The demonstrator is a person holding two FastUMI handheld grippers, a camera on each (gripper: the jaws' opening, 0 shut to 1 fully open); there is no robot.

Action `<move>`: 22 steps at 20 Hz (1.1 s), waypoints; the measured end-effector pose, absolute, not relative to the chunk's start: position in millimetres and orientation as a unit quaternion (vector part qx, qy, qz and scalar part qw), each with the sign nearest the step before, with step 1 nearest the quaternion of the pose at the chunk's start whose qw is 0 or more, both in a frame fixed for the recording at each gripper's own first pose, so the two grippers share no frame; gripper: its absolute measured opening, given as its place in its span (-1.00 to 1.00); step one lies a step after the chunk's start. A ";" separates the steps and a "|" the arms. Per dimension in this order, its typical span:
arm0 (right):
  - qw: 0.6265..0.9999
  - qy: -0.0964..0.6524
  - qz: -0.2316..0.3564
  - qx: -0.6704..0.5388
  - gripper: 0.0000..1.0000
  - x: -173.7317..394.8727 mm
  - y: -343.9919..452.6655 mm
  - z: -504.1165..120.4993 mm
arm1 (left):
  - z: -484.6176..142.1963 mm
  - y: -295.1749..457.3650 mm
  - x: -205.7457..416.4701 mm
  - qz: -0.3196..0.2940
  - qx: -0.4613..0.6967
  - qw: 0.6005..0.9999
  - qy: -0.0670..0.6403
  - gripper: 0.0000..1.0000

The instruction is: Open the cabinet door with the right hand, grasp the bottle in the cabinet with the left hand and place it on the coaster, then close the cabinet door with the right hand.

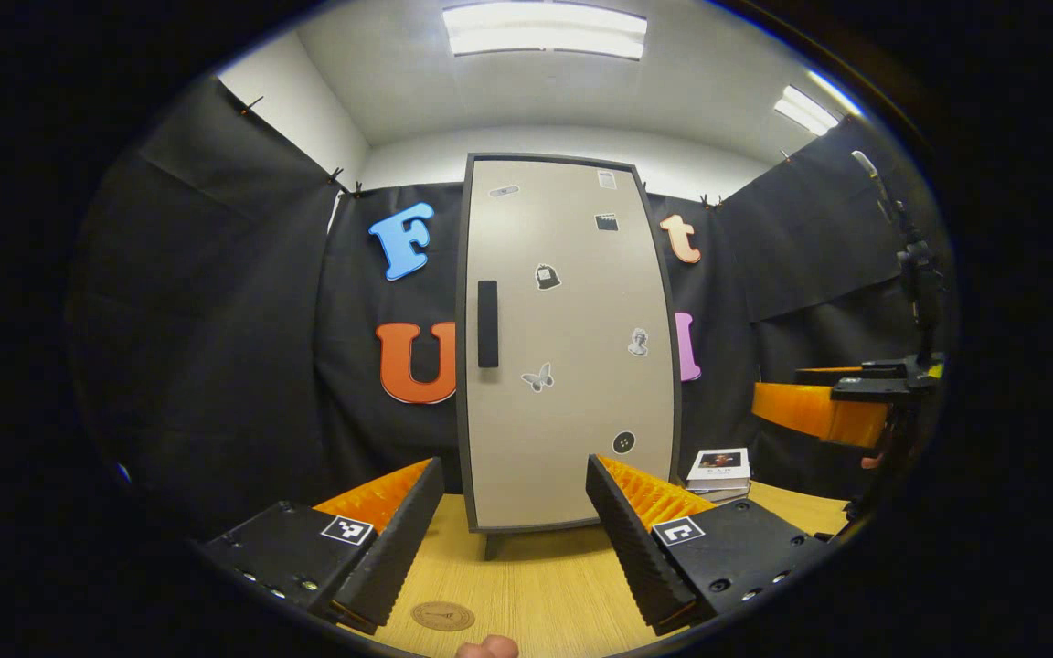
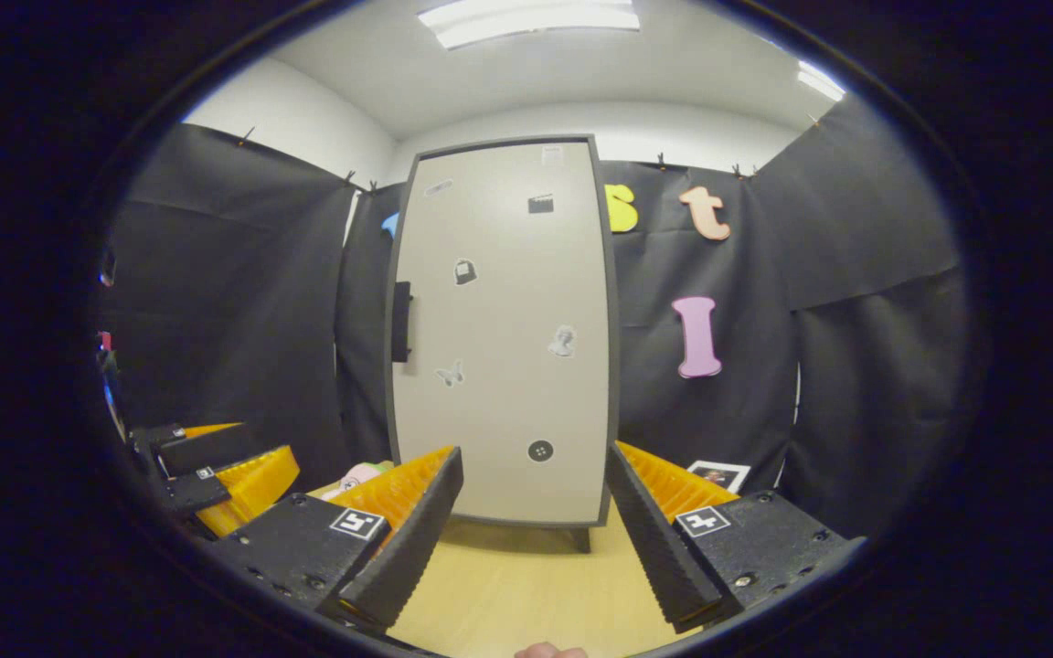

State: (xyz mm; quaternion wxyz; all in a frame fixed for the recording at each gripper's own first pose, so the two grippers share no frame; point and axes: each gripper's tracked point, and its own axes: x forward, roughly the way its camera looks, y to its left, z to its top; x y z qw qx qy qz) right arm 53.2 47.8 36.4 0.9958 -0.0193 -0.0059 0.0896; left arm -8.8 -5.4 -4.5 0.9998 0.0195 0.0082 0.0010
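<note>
Cabinet door (image 2: 499,338) is standing shut on the counter (image 2: 508,585), its dark handle (image 2: 401,322) sitting on the left edge, so the opening step is not yet begun. To do it well, the right gripper (image 2: 534,512) should be approaching that handle squarely, closing both fingers around it, then pulling along the door's arc, not straight back. Both grippers are hanging spread wide, holding nothing and touching nothing; the left gripper (image 1: 513,516) is facing the door too. The bottle is presumably hiding behind the door. The coaster (image 1: 442,615) is lying on the counter near the left gripper.
</note>
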 end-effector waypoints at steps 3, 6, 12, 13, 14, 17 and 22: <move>0.991 0.001 0.132 -0.015 1.00 85.8 82.0 48.1 | -6.5 -7.9 -14.5 -0.004 0.020 1.000 0.015 0.89; 0.986 0.009 0.163 -0.029 1.00 120.9 115.2 61.9 | -8.2 -7.2 -19.7 -0.003 0.026 1.000 0.015 0.89; 0.976 0.016 0.214 -0.039 0.99 186.1 186.4 81.9 | -13.0 -8.1 -25.4 -0.007 0.032 0.999 0.027 0.88; 0.975 0.013 0.219 -0.038 0.99 194.0 197.9 84.3 | -13.3 -7.5 -25.1 -0.007 0.034 0.999 0.026 0.88; 0.975 0.009 0.220 -0.040 1.00 203.5 207.3 88.2 | -13.7 -7.6 -25.3 -0.008 0.034 0.999 0.027 0.89; 0.974 0.007 0.219 -0.050 1.00 232.8 232.1 94.9 | -16.6 -8.3 -29.3 -0.011 0.034 0.999 0.034 0.89; 0.974 0.012 0.221 -0.042 1.00 277.5 267.4 112.6 | -19.2 -3.4 -32.9 -0.012 0.036 0.999 0.034 0.89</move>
